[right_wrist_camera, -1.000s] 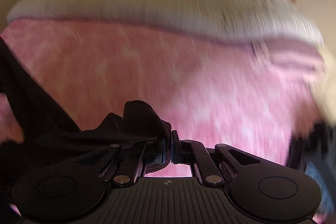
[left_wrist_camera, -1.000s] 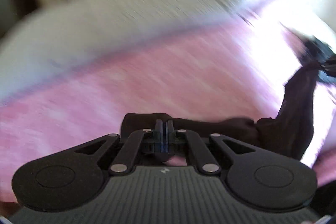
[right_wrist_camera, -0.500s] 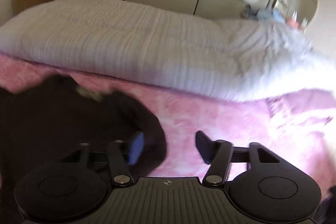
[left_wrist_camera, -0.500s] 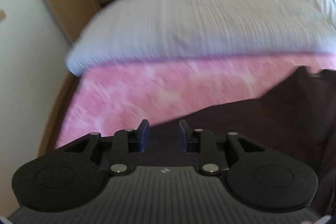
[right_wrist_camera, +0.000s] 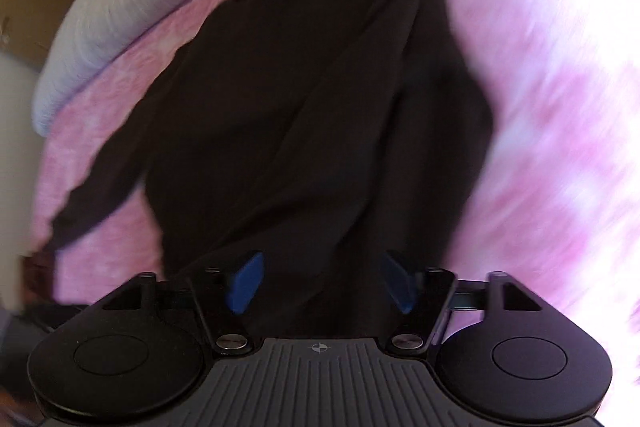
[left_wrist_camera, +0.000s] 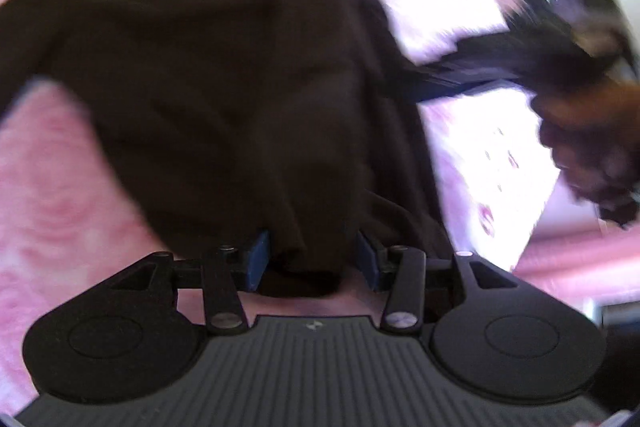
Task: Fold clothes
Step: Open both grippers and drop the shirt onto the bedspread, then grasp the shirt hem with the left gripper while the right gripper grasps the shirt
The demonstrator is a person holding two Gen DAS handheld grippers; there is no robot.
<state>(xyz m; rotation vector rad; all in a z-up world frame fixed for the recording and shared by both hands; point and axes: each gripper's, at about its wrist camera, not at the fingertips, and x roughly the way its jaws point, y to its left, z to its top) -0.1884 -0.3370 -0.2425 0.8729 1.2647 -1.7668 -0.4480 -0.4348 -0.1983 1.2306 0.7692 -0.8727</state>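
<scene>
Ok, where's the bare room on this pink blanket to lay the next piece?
Bare pink blanket lies right of the dark garment, and a narrower patch left of it under its sleeve. The middle is covered, with both opening grippers over its near edge.

Both grippers angled steeply down — jaws opening.
The left gripper [left_wrist_camera: 312, 255] has parted its blue pads [left_wrist_camera: 256, 255]; the right gripper [right_wrist_camera: 320, 281] gapes wider, seen from the left as a blur beside a hand [left_wrist_camera: 592, 147].
</scene>
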